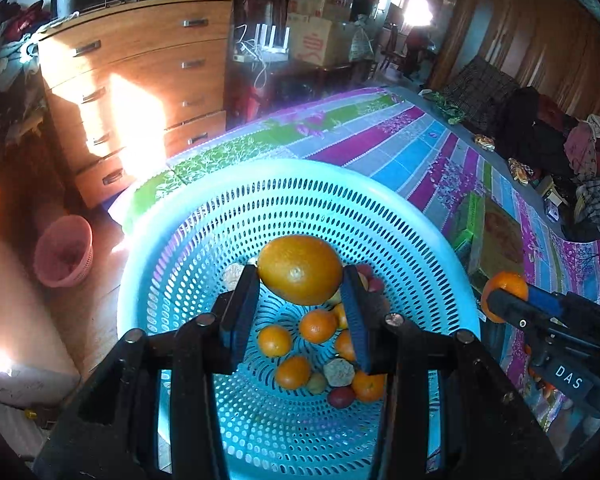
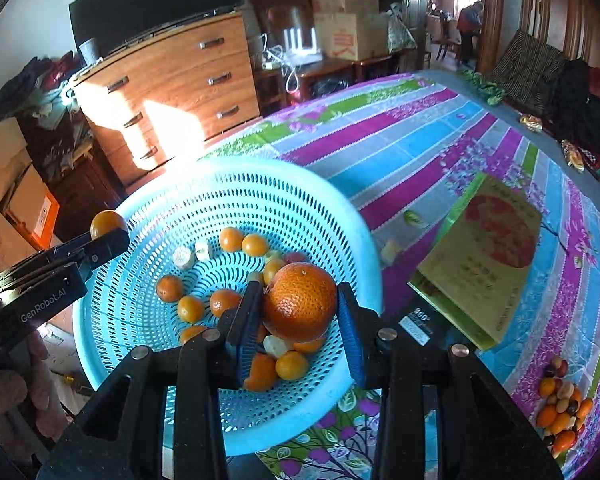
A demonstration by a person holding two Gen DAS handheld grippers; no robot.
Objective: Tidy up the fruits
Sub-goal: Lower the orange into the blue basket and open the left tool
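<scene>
**A:** Striped floral bedspread [image 2: 420, 140] underneath, cluttered bedroom behind. Which step is this?

**B:** The drop-off, I'd judge. Nearest in the left wrist view, the left gripper [image 1: 300, 280] pinches a yellow-orange fruit [image 1: 300, 269] between its blue pads, above the bowl of the blue perforated basket [image 1: 172, 240]. The right gripper [image 2: 300, 308] is clamped on a deeper orange tangerine [image 2: 302, 301], over the basket's near right side.

**A:** Both tilted downward?

**B:** Yes, both point steeply down into the basket, side by side, the left one at the basket's left edge.

**A:** What's already inside?

**B:** A scatter of small oranges [image 2: 190, 308] and a few pale pieces. A little heap of small fruits [image 2: 562, 404] remains on the bedspread at near right, beside a yellow-green box [image 2: 484, 256].

**A:** Next move?

**B:** Probably lowering a bit, then spreading the jaws so each fruit lands gently without bouncing. Farther back stands a wooden dresser [image 2: 172, 92].
</scene>
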